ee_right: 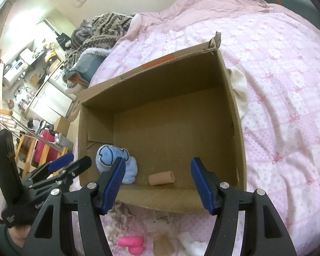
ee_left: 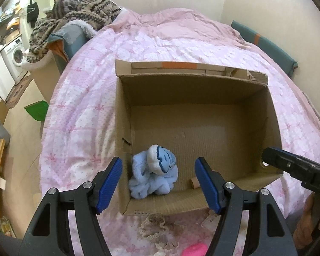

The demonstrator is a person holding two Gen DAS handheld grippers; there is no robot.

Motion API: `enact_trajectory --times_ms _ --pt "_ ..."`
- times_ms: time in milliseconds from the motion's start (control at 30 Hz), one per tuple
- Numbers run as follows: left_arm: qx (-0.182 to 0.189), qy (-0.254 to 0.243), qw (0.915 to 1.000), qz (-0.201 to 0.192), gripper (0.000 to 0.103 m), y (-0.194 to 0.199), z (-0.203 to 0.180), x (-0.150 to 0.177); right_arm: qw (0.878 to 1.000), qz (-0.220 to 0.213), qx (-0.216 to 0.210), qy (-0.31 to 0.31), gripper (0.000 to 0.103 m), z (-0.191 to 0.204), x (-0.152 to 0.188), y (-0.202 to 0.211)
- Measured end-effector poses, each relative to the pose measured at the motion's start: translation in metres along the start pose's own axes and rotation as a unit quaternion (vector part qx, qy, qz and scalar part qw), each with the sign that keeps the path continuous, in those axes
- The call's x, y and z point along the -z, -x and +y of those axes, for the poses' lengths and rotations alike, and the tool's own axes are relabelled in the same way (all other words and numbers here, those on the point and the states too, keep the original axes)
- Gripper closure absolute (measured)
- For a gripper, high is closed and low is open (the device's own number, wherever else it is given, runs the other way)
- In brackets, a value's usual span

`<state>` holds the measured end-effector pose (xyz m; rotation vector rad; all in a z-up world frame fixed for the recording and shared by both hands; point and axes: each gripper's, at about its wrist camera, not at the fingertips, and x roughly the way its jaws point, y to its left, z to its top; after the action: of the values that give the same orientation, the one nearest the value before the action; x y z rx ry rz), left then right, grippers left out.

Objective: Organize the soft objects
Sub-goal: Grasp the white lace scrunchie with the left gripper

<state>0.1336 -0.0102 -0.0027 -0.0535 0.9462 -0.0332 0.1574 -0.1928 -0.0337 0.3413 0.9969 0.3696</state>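
Cardboard box (ee_left: 275, 128): matt brown corrugated paperboard, ribbed floor, torn edge at 1 o'clock; blue plush toy (ee_left: 153, 172): fluffy cloth w/ stitched outline; tan roll (ee_right: 161, 178): smooth, matt, material unclear; quilt (ee_left: 85, 111): pink printed cotton-like cloth, creased; left gripper (ee_left: 159, 183): matt black plastic arms, ribbed blue pads, shiny metal rivets; right gripper (ee_right: 157, 183) same.

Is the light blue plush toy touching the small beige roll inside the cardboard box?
Apart. The right wrist view shows bare cardboard floor between the light blue plush toy and the small beige roll in the cardboard box.
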Motion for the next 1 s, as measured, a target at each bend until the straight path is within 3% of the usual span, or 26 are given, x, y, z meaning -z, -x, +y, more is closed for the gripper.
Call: enact_trajectory --times_ms 200,367,733,867,1000 --pt "0.0 0.008 1.0 -0.001 0.035 0.02 0.008 0.011 1.0 -0.008 0.008 0.014 0.036 0.005 0.009 0.018" --pt "-0.01 0.019 0.9998 0.005 0.035 0.031 0.018 0.024 1.0 0.005 0.016 -0.009 0.036 -0.003 0.024 0.024" --pt "-0.03 0.096 0.9942 0.038 0.035 0.033 0.062 0.056 0.999 0.025 0.025 -0.04 0.036 -0.01 0.054 0.035" --pt "-0.023 0.118 0.9895 0.08 0.035 0.021 0.074 0.071 0.997 0.04 0.041 -0.045 0.036 -0.014 0.06 0.029" --pt "0.019 0.104 0.9795 0.171 0.035 -0.008 0.059 0.095 0.995 0.058 0.062 -0.05 0.036 -0.018 0.065 0.019"
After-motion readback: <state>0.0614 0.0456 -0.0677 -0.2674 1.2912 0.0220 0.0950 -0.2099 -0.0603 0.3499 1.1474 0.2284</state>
